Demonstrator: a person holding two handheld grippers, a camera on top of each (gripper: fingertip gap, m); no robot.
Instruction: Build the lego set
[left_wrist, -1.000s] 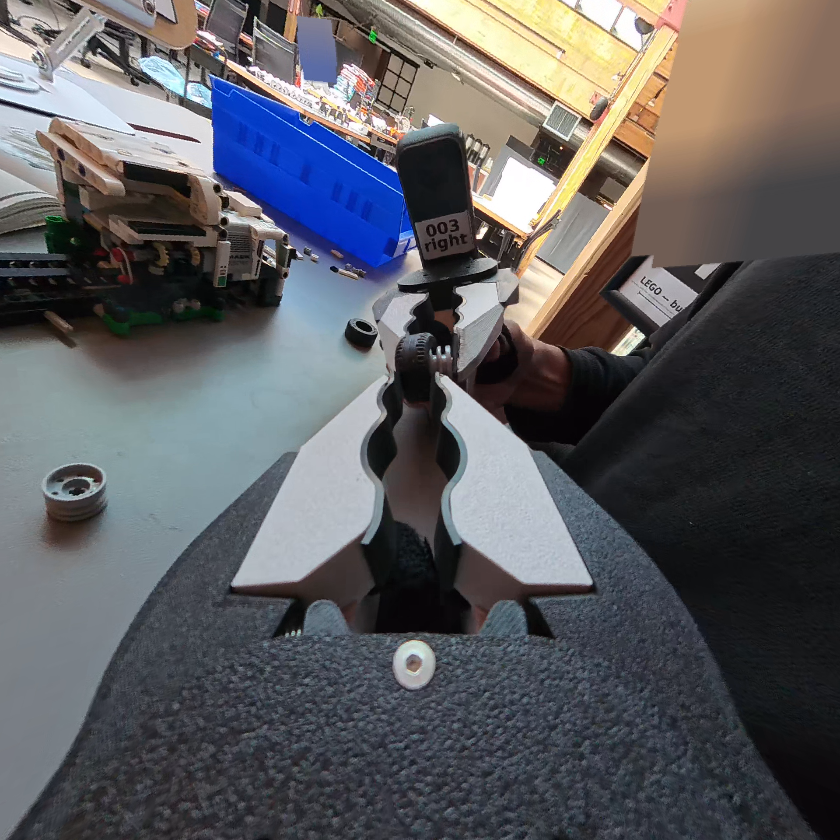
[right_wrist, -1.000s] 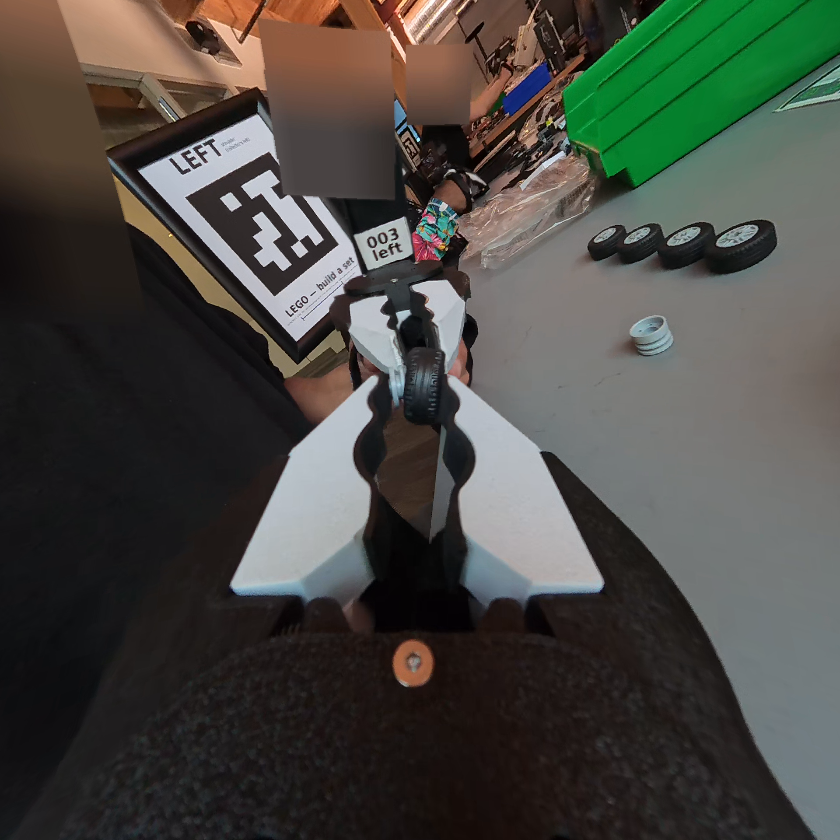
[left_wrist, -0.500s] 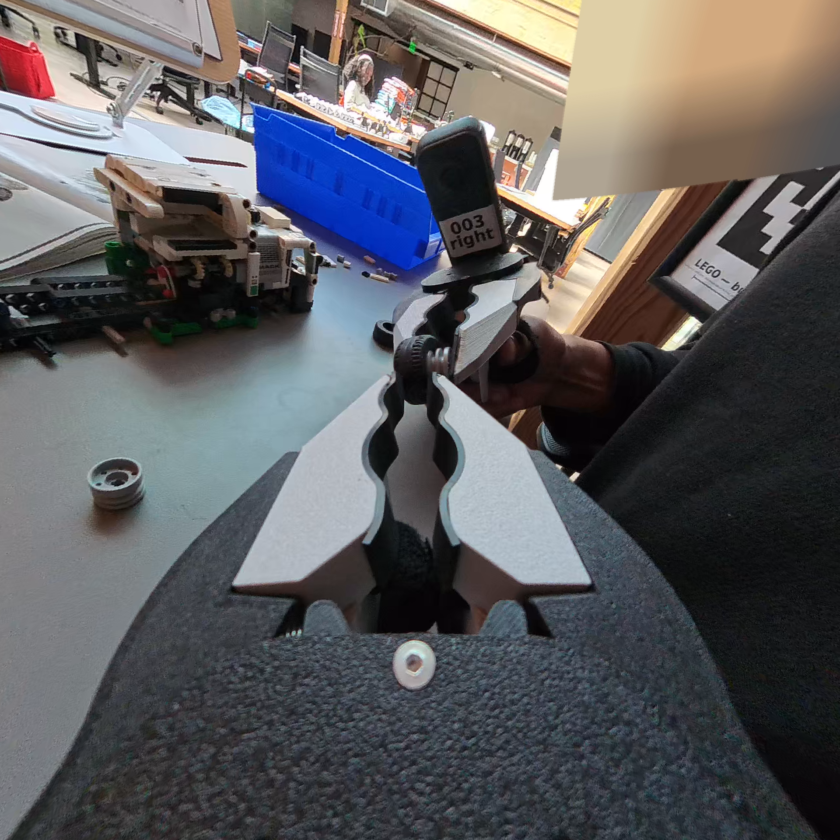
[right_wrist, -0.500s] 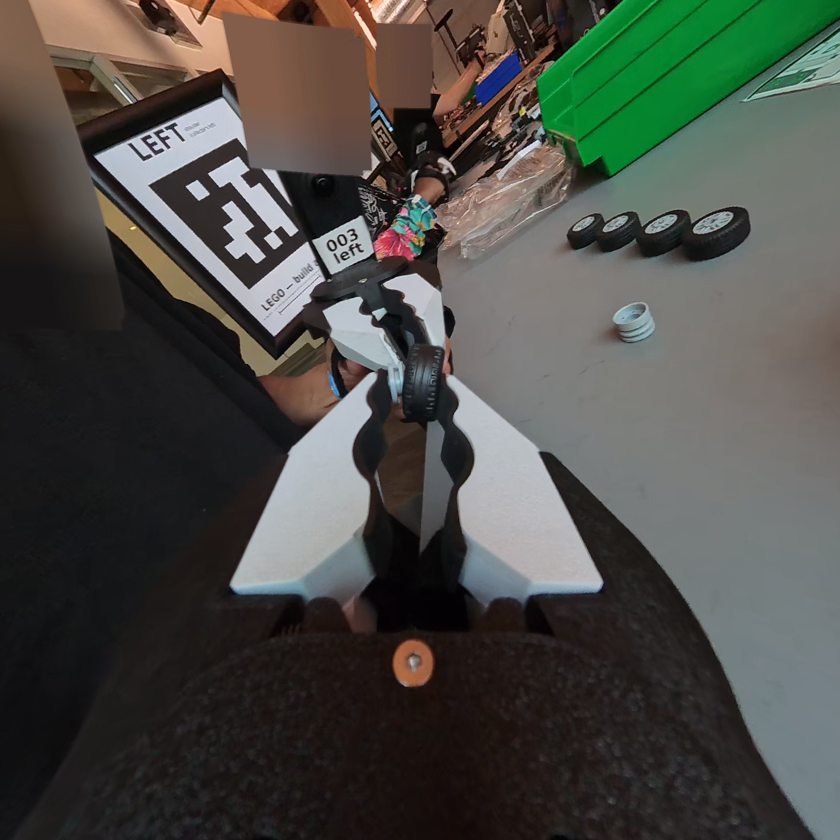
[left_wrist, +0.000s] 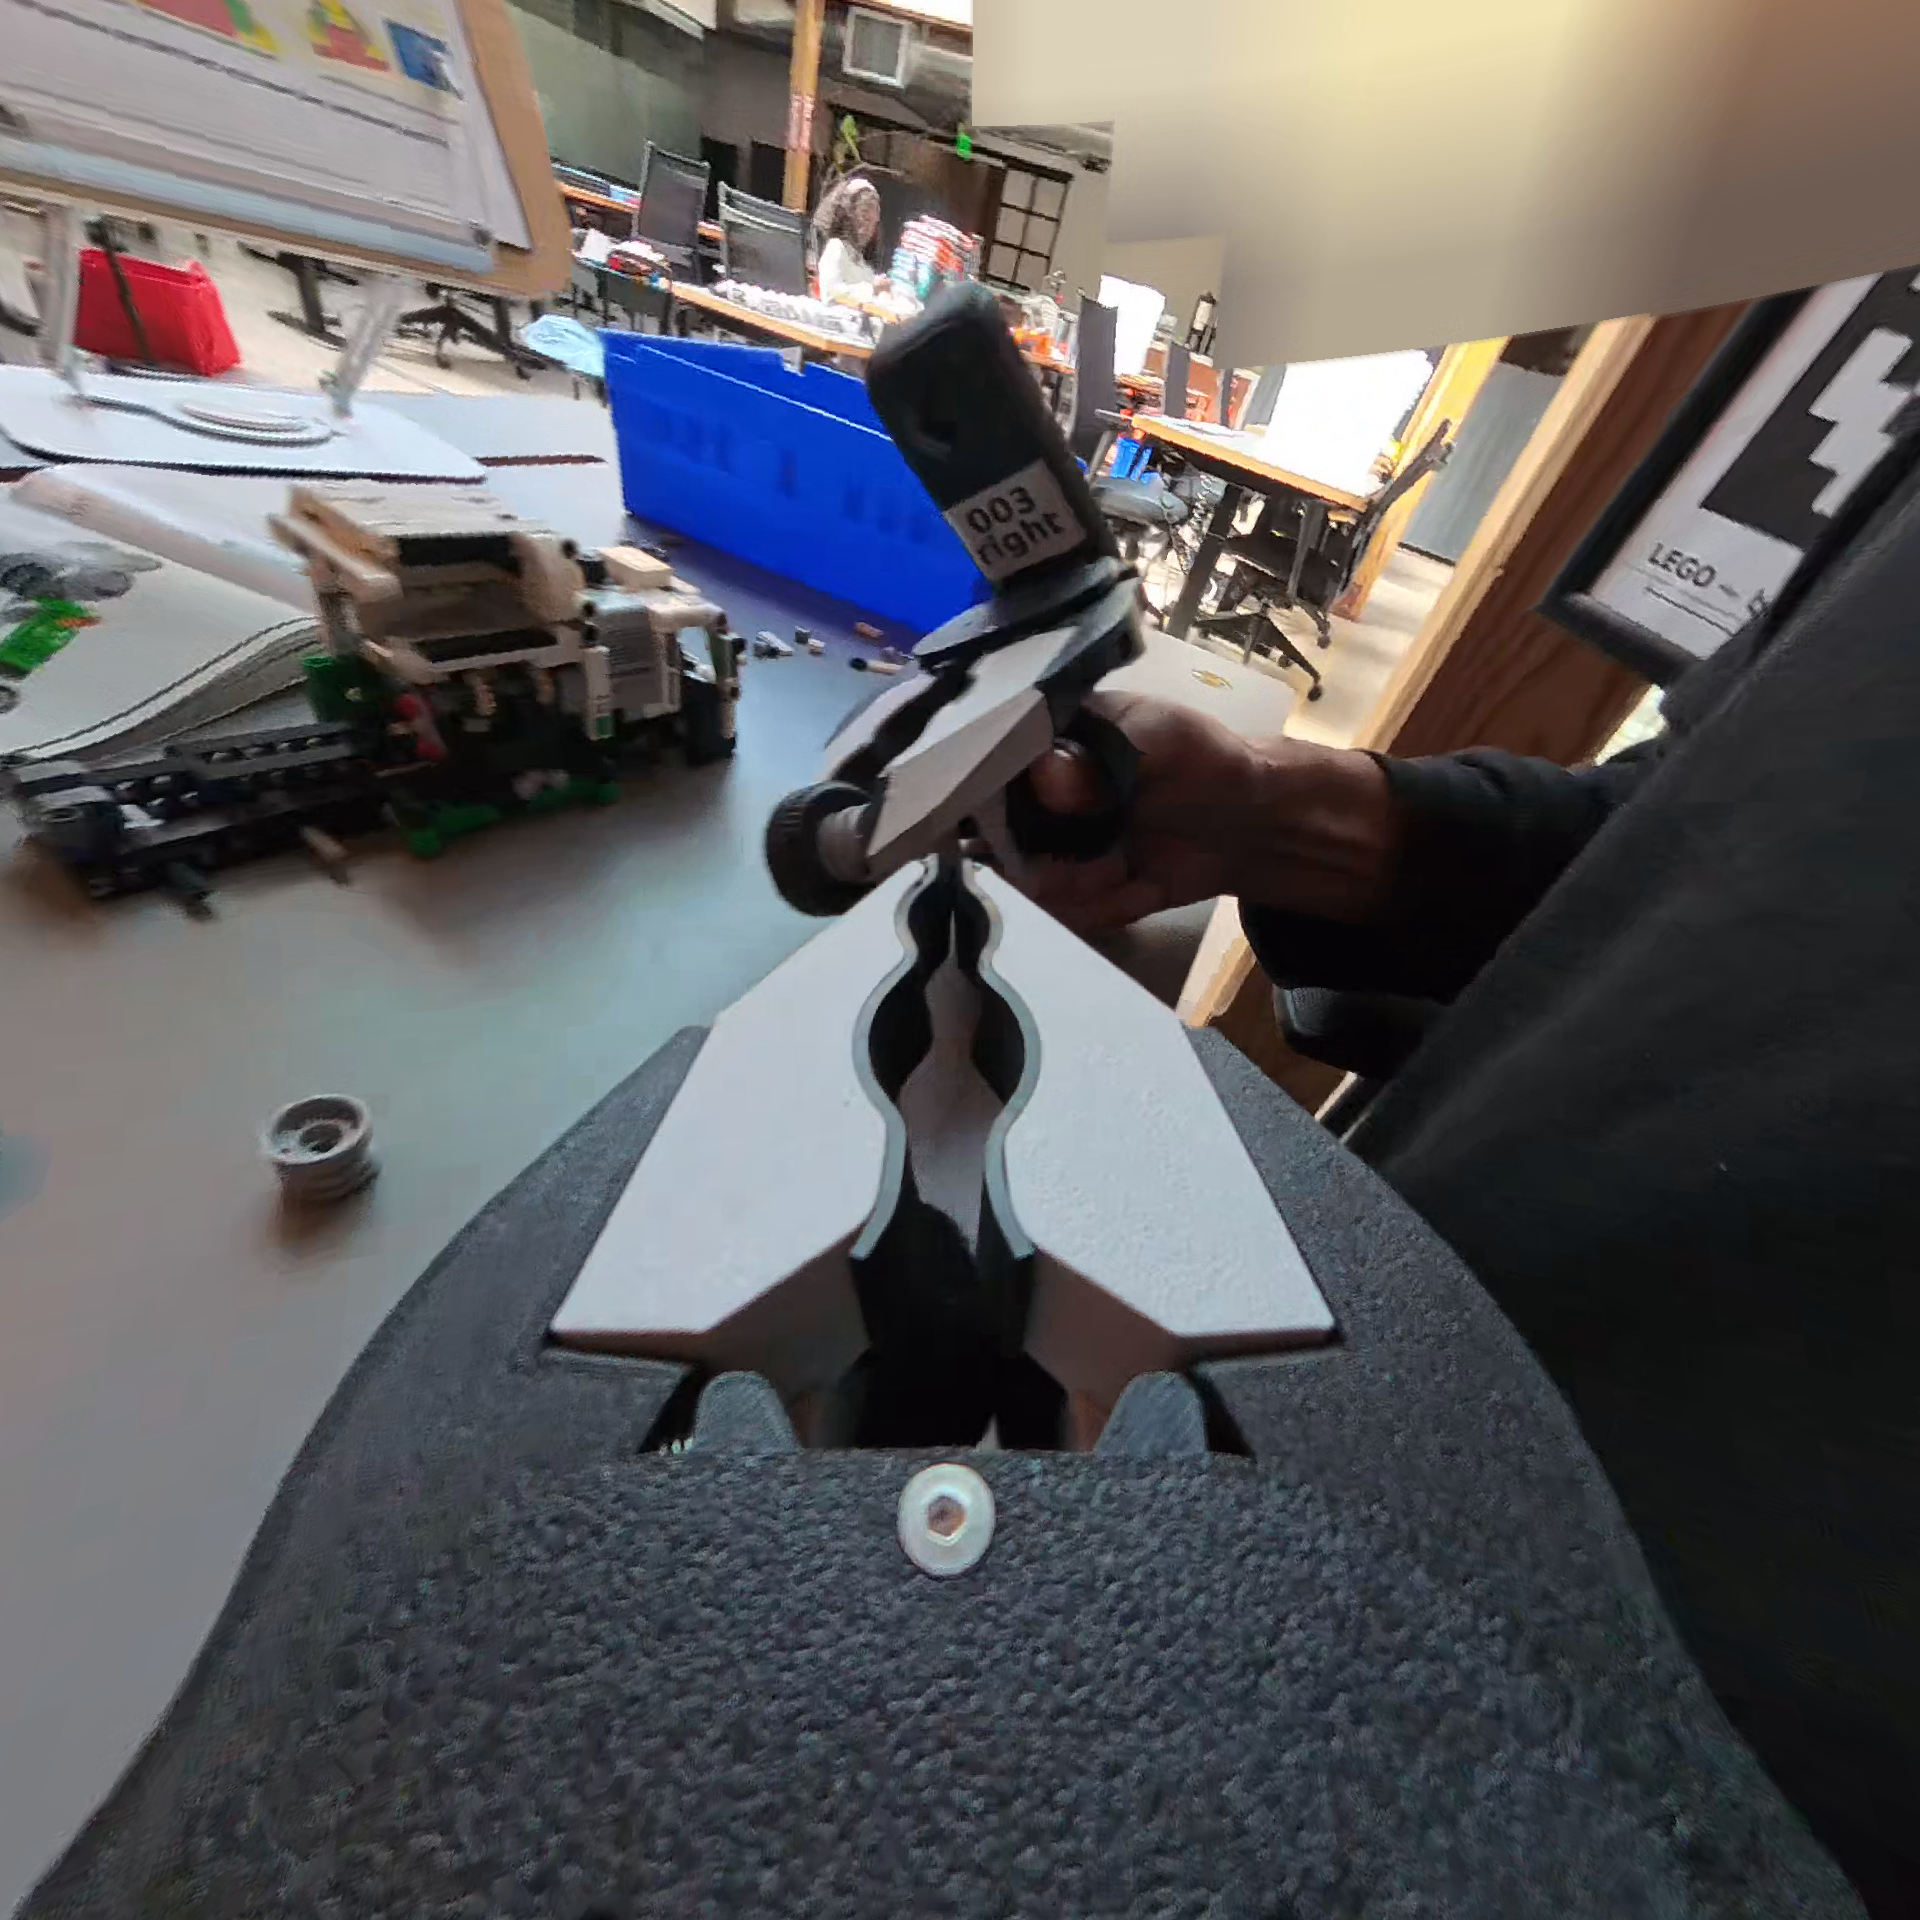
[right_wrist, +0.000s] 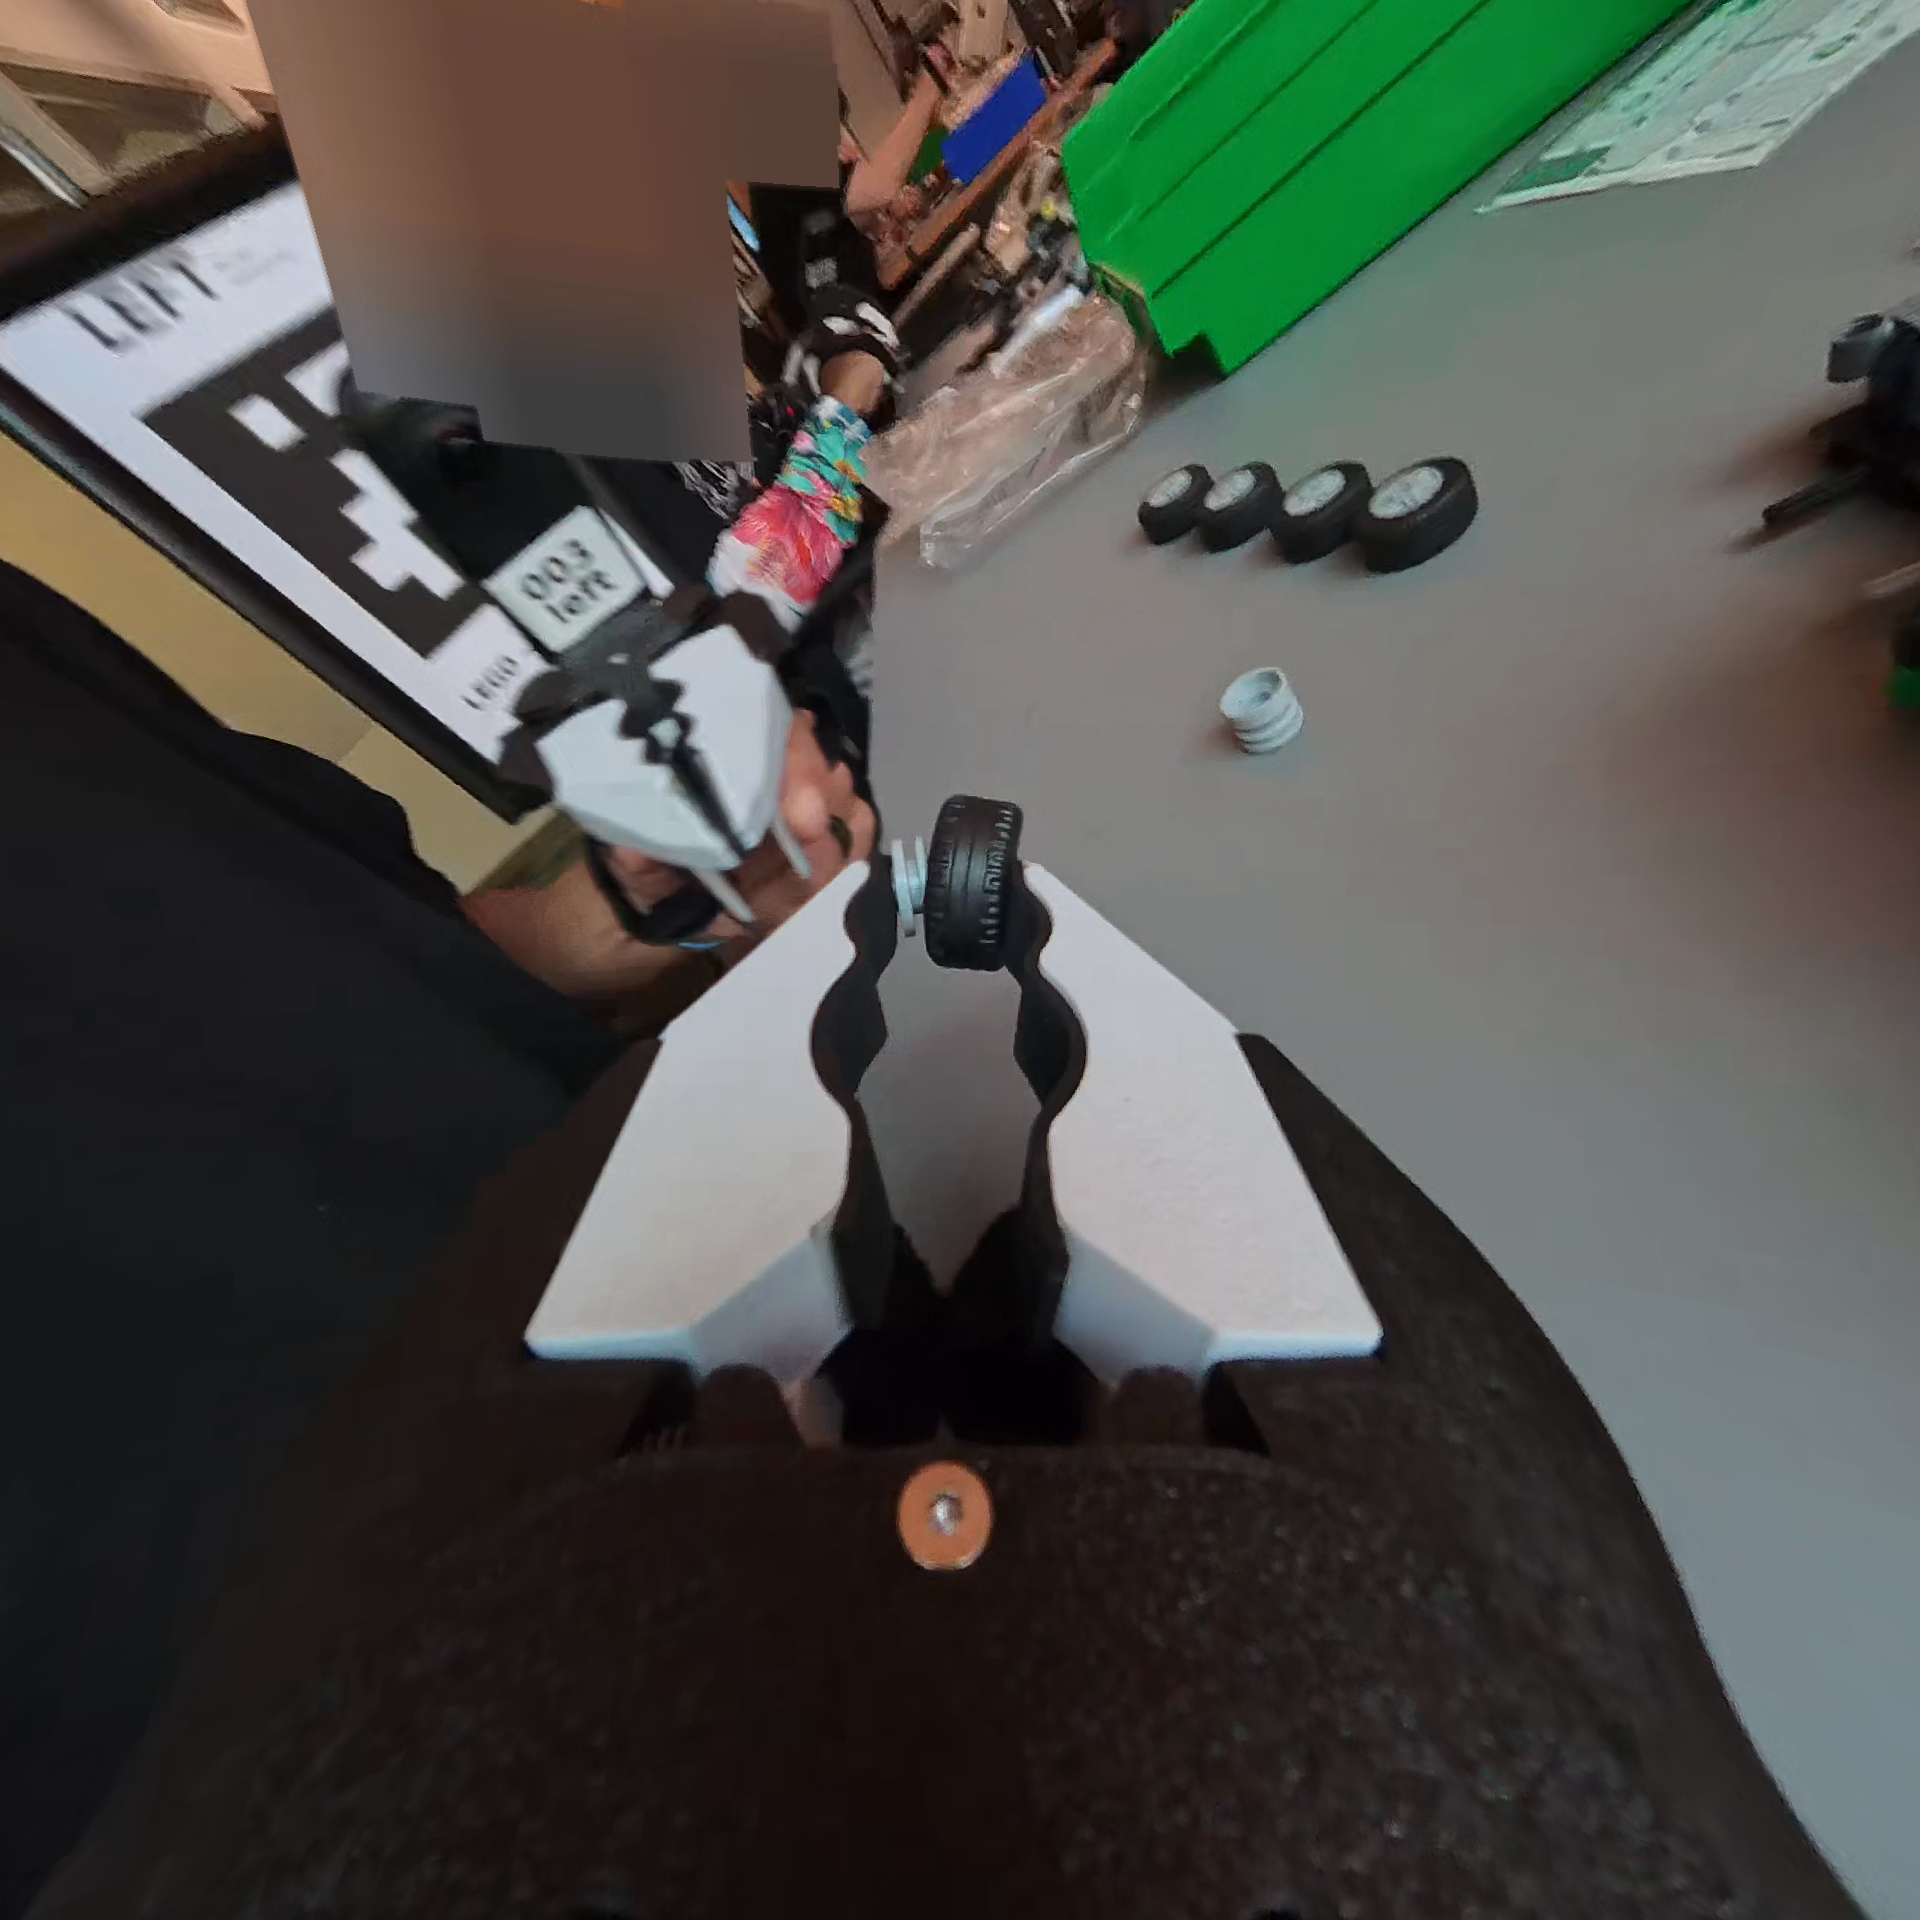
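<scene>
Between the tips of the right gripper (right_wrist: 958, 883), a small black tyre (right_wrist: 974, 883) on a light grey hub (right_wrist: 907, 886) is pinched above the grey table (right_wrist: 1455, 1039); the tyre stands on edge, its tread facing the camera, the hub projecting toward the left finger. The left gripper (left_wrist: 951, 894) has its jaws drawn together, the tips all but meeting, with nothing visible between them; in the right wrist view it sits apart from the wheel, up and to the left (right_wrist: 691, 800), held in a hand (right_wrist: 810, 790).

In the left wrist view the right gripper (left_wrist: 883, 821) appears just beyond the left tips, tilted, carrying the wheel (left_wrist: 805, 847) at its end and held by a hand (left_wrist: 1216, 821) in a dark sleeve.

On the table lie a loose grey hub (right_wrist: 1262, 710) (left_wrist: 317, 1143), a row of four assembled wheels (right_wrist: 1314, 511) near a clear plastic bag (right_wrist: 1018, 447), and a green bin (right_wrist: 1299, 156) farther off. The partly built lego model (left_wrist: 468, 665) stands at the left wrist view's left, an open instruction booklet (left_wrist: 135, 644) just beside it and a blue bin (left_wrist: 779, 488) behind it with small loose pieces (left_wrist: 821, 644) near its base.
</scene>
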